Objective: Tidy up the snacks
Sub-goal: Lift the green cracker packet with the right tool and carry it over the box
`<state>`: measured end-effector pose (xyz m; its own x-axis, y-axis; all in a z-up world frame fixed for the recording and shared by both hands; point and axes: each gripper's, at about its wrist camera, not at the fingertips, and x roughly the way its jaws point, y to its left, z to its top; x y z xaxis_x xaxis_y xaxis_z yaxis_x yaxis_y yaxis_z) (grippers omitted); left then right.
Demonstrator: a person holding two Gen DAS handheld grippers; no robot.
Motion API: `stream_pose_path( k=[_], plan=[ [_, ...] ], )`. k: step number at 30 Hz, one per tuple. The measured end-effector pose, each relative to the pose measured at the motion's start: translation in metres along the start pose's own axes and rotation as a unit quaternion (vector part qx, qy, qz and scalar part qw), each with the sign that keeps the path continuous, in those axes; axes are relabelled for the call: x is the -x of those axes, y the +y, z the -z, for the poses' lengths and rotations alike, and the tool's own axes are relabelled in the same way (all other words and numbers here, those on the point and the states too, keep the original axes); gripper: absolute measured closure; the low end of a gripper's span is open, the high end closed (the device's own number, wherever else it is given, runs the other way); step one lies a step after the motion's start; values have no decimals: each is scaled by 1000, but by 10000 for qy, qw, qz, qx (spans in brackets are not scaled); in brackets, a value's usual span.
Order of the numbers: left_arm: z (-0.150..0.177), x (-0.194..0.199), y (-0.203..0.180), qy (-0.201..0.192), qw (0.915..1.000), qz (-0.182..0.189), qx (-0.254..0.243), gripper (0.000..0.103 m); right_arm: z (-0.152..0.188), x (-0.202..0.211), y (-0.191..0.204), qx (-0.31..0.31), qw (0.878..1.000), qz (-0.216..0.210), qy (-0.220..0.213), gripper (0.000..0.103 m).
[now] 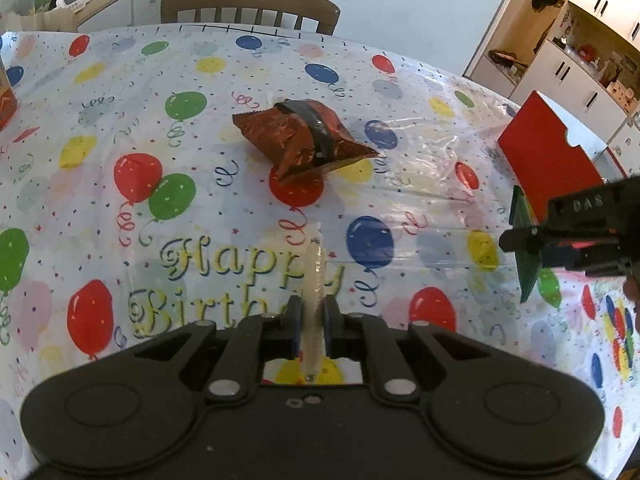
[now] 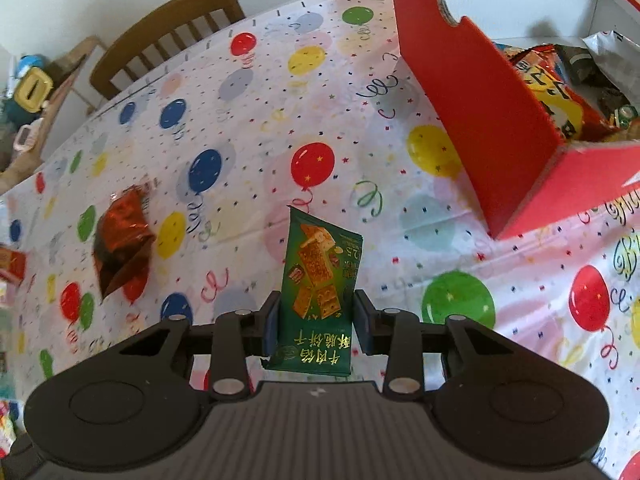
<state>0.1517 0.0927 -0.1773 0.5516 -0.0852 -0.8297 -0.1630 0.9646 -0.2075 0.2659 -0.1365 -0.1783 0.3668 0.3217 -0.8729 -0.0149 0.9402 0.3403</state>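
My right gripper (image 2: pixel 317 320) is shut on a green biscuit packet (image 2: pixel 320 272) and holds it upright above the tablecloth. In the left wrist view the same packet (image 1: pixel 525 248) hangs edge-on from that gripper (image 1: pixel 520 240) at the right. An open red box (image 2: pixel 480 112) stands to the upper right with several snack bags (image 2: pixel 560 92) inside. A red-brown foil snack bag (image 1: pixel 304 136) lies mid-table, also seen as the foil bag (image 2: pixel 120 236) at the left. My left gripper (image 1: pixel 312 312) is shut on a thin translucent strip (image 1: pixel 316 264) that pokes forward, low over the cloth.
A balloon-print "Happy Birthday" tablecloth (image 1: pixel 120 208) covers the table. A wooden chair (image 1: pixel 248 4) stands at the far edge. The red box (image 1: pixel 548 152) sits at the table's right side. A red-orange carton (image 2: pixel 10 264) lies at the left edge. Kitchen cupboards (image 1: pixel 580 60) are behind.
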Motion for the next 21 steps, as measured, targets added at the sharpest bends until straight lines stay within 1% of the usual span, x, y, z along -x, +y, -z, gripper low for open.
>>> stream_pose_path(
  k=[7, 14, 17, 21],
  plan=[
    [-2, 14, -23, -41, 9999, 133, 24, 96, 5, 35, -11, 245, 9991, -323, -110, 67],
    [-13, 31, -58, -164, 9995, 257, -69, 96, 1, 71, -25, 635, 9968, -364, -334, 67],
    [-19, 37, -77, -246, 9991, 300, -158, 96, -5, 84, -35, 681, 9960, -417, -403, 67],
    [-29, 43, -105, -366, 9982, 327, -331, 96, -18, 102, -50, 802, 9940, -417, -619, 67]
  ],
)
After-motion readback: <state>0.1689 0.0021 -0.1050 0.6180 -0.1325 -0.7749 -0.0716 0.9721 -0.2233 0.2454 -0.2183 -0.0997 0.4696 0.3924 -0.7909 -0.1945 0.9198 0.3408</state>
